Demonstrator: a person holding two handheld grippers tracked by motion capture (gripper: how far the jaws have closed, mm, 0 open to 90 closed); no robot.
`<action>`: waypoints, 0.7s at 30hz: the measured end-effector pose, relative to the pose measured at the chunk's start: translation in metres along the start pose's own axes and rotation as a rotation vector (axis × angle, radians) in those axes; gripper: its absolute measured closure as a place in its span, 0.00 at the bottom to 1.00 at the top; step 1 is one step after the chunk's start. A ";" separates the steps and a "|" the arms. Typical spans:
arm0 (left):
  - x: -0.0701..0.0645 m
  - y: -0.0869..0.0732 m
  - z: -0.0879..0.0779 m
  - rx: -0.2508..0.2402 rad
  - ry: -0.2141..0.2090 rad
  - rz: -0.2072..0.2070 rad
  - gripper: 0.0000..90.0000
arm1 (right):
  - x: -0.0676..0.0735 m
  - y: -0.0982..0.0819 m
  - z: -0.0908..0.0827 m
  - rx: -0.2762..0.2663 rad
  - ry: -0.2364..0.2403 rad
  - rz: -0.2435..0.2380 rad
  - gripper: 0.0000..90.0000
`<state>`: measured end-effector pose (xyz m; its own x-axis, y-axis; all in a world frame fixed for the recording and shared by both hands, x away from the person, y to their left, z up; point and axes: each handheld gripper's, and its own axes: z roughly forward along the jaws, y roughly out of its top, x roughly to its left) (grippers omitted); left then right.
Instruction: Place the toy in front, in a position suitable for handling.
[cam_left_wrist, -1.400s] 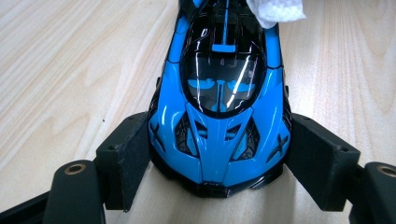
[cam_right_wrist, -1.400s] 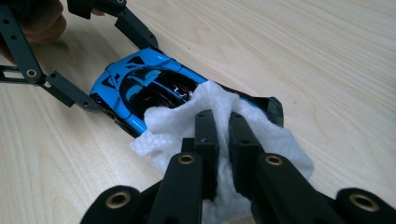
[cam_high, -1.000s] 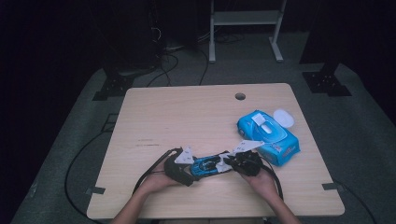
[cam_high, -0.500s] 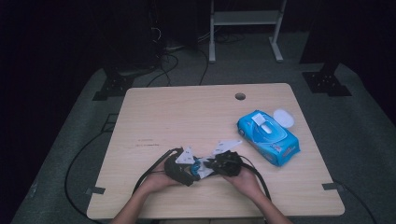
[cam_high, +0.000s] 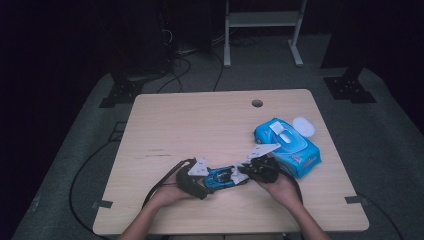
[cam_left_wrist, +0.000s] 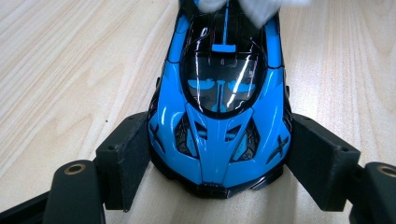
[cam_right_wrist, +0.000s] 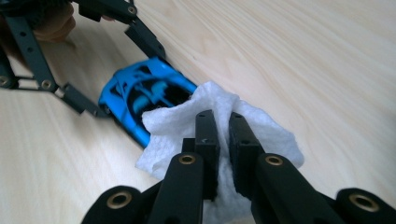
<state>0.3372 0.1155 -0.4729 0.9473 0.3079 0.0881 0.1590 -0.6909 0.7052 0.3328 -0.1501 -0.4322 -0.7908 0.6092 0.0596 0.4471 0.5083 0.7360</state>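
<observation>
Writing's unreadable, but your left gripper (cam_left_wrist: 219, 163) pinches the glossy blue toy car (cam_left_wrist: 219, 116) by its nose; right gripper (cam_right_wrist: 223, 135) clamps a crinkly white wipe (cam_right_wrist: 182, 123) against its tail.

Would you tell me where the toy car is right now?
The toy car sits near the table's front edge, clamped by the left gripper, left of the wipes pack.

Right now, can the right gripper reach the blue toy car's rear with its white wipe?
Probably yes. The right gripper, shut on the white wipe, sits right at the blue toy car, which the left gripper clamps by its nose, with nothing between.
</observation>
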 end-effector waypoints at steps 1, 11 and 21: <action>0.000 0.000 0.000 0.002 -0.002 -0.002 0.28 | -0.005 -0.005 -0.004 0.002 0.025 0.035 0.93; 0.019 0.000 -0.019 -0.133 -0.049 -0.178 0.24 | -0.009 -0.015 -0.007 0.015 0.084 0.055 0.93; 0.024 -0.006 -0.009 -0.092 -0.086 -0.286 0.30 | -0.015 -0.017 0.002 0.028 0.116 0.085 0.93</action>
<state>0.3565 0.1333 -0.4687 0.8887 0.4216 -0.1801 0.4001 -0.5214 0.7537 0.3378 -0.1665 -0.4472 -0.7919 0.5769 0.2001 0.5248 0.4756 0.7060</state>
